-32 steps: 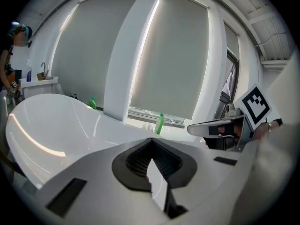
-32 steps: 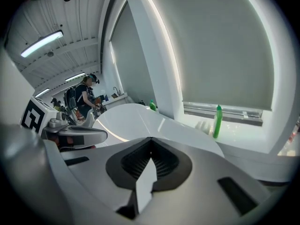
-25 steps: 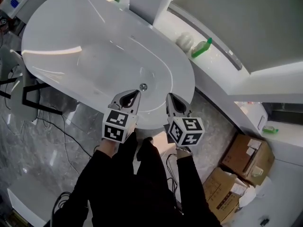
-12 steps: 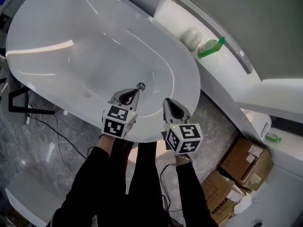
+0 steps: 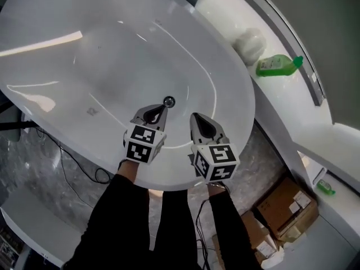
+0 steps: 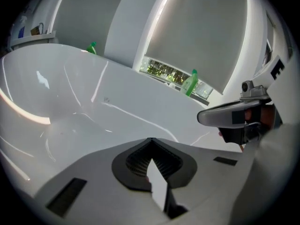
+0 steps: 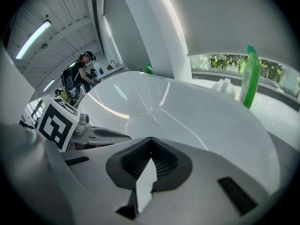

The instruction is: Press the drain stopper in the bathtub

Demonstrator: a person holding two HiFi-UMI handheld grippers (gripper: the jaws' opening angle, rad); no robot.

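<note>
The left tongs (image 5: 162, 109) are found clenched and empty, tips just beside the round chrome drain stopper (image 5: 169, 101) in the floor of the white oval bathtub (image 5: 236, 89). The right tongs (image 5: 193, 117) are likewise clenched and empty. The stopper is judged not yet pressed.

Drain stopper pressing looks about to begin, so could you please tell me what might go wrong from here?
The drain stopper is small, round and shiny. The left gripper, jaws shut to a narrow tip just short of it, could slide off onto the glossy bathtub floor.
Neither gripper view shows the stopper, so aim likely rests on the head view alone.
The right gripper, also shut, hovers close alongside and might bump the left.
</note>
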